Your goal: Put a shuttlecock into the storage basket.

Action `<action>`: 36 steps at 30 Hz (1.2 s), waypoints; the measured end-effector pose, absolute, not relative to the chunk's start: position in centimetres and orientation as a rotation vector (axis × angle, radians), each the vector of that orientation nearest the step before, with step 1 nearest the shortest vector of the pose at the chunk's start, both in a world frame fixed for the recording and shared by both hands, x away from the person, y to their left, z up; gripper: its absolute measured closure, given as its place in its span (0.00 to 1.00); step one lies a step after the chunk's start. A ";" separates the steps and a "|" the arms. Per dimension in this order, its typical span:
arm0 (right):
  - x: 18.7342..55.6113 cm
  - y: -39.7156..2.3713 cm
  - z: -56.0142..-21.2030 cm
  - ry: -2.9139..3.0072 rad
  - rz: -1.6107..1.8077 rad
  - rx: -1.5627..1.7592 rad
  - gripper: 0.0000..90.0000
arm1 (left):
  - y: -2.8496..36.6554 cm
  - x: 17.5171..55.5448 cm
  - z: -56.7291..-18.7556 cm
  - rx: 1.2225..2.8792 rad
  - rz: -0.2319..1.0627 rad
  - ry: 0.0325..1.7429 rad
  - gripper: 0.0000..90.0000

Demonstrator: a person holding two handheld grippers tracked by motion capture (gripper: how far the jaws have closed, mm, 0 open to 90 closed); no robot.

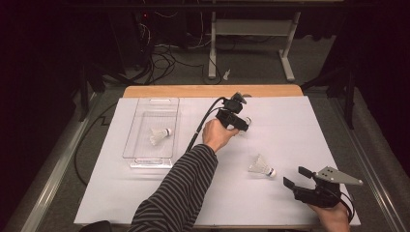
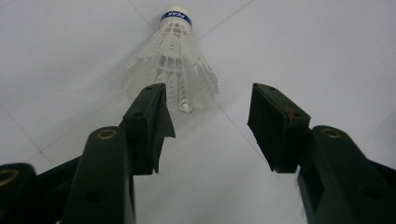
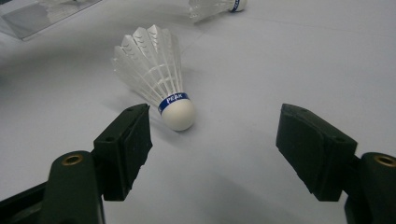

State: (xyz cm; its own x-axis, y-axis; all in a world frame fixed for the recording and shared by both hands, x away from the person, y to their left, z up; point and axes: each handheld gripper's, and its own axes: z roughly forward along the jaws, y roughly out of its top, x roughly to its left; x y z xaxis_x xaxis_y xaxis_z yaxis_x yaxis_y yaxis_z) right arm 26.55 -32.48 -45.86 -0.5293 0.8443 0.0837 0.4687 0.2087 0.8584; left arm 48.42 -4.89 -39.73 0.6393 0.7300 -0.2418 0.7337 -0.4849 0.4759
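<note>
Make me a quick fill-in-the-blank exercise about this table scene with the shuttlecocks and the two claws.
1. The clear tray holds ____ shuttlecock.
2. The shuttlecock ahead of the left claw lies with its ____ end nearest the claw.
3. The shuttlecock before the right claw has a ____ band above its white cork.
4. Both claws stand ____, gripping nothing.

Missing words: one; feather; blue; open
</note>
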 end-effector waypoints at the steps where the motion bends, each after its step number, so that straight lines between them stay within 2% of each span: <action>1: 26.5 -32.5 -45.9 2.085 1.255 1.220 0.30 | -4.9 48.5 -39.8 2.307 -0.015 1.144 0.54; 22: 26.6 -32.5 -45.9 2.089 1.255 1.218 0.30 | -6.2 49.5 -40.9 2.326 -0.042 1.167 0.61; 36: 26.6 -32.5 -45.9 2.099 1.251 1.219 0.30 | -6.1 50.0 -41.4 2.317 -0.056 1.196 0.78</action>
State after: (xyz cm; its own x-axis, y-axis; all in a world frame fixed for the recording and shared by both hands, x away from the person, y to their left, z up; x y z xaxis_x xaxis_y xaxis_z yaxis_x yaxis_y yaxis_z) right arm 26.61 -32.45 -45.94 -0.5346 0.8409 0.0846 0.4747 0.2159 0.8533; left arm 50.05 -6.14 -41.37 0.6078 0.7474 -0.2683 0.7690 -0.4698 0.4335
